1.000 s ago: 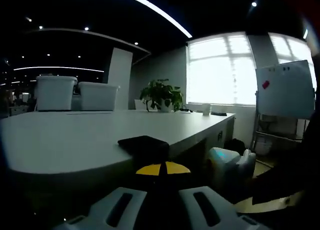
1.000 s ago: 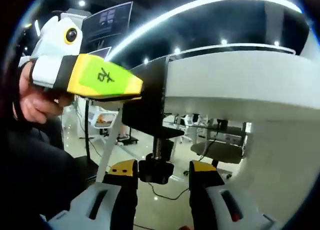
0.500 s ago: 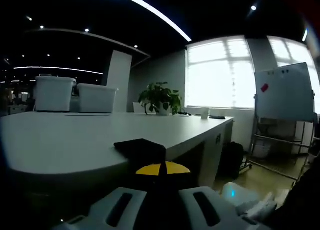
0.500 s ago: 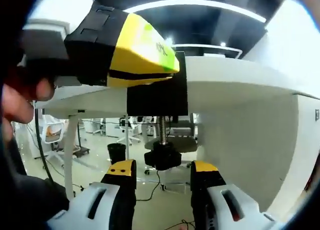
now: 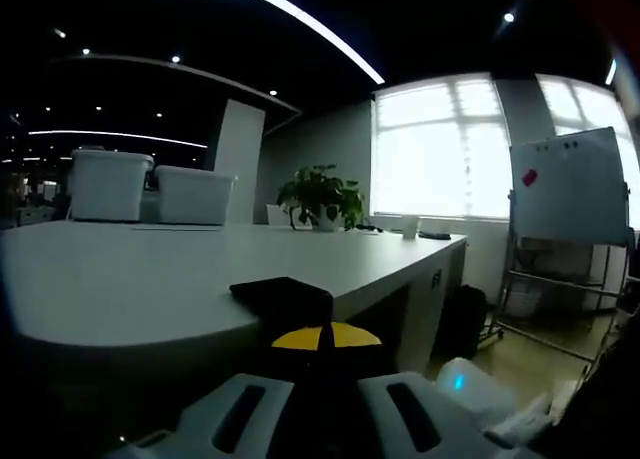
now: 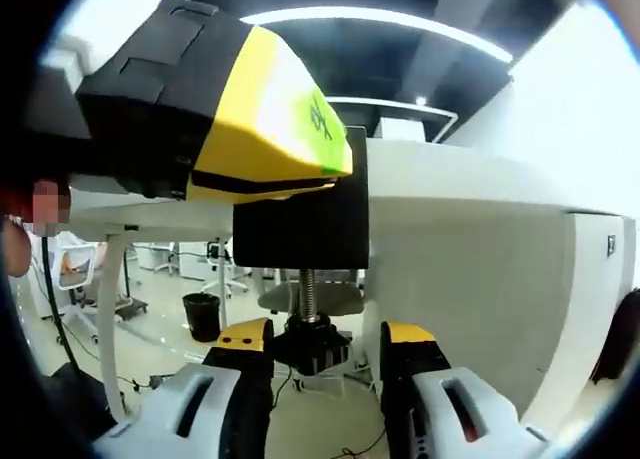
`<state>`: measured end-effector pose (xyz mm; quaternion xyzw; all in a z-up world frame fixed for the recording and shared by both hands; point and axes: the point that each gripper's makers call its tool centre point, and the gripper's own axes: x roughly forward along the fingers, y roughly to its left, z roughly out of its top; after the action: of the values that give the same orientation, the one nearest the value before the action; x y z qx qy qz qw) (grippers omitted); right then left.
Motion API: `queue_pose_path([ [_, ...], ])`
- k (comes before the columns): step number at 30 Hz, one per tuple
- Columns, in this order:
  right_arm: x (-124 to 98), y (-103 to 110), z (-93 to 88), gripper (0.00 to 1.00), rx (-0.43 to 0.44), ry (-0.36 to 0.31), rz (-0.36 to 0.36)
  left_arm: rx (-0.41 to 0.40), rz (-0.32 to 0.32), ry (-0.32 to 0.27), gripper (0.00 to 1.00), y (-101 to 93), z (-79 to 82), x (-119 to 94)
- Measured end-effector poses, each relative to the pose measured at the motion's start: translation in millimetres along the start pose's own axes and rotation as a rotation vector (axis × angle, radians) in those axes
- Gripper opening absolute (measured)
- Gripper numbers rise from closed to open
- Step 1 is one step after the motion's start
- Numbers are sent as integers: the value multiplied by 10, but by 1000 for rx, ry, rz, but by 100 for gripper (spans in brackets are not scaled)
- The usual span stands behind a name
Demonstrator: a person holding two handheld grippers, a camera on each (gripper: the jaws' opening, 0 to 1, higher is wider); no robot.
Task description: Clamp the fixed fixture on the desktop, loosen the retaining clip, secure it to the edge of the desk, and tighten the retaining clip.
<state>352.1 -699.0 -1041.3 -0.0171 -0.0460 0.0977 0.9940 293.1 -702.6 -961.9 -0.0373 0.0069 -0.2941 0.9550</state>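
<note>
Fixture (image 6: 300, 224), a black clamp bracket, sits on the rim of the white desk (image 6: 470, 194), its top pad lying flat on the desktop in the left gripper view (image 5: 283, 297) and its body hanging down the edge in the right gripper view. From its underside a threaded screw (image 6: 307, 294) runs down to a black knob (image 6: 308, 349), the retaining clip. The left gripper (image 5: 326, 336) has its yellow-tipped jaws pressed together on the near edge of the fixture; seen from the right gripper view, its yellow and black body (image 6: 215, 119) comes in from the left and meets the top of the bracket. The right gripper (image 6: 322, 341) stands below the desk with its jaws spread, one on each side of the knob; I cannot tell whether they touch it. Compared with half a second ago, the right gripper view sits closer under the bracket: the knob is lower between the jaws and less of the screw shows above them, while the left gripper's body looms larger at upper left. The left gripper view has scarcely shifted; the white shape with a small blue light (image 5: 470, 389) at its lower right stands a little higher. Two white bins (image 5: 150, 186), a potted plant (image 5: 322, 194) and a whiteboard (image 5: 570, 184) lie well beyond.
</note>
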Motion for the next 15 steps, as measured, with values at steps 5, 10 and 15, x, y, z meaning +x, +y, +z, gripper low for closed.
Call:
queue_pose_path([
  [5, -15, 105, 13, 28, -42, 2, 26, -1, 3, -1, 1, 4, 0, 3],
  [10, -10, 112, 41, 28, -46, 14, 57, -2, 5, -3, 1, 10, -9, 14],
  [15, -21, 120, 42, 27, -65, 9, 132, -8, 3, -7, 1, 14, -9, 19],
])
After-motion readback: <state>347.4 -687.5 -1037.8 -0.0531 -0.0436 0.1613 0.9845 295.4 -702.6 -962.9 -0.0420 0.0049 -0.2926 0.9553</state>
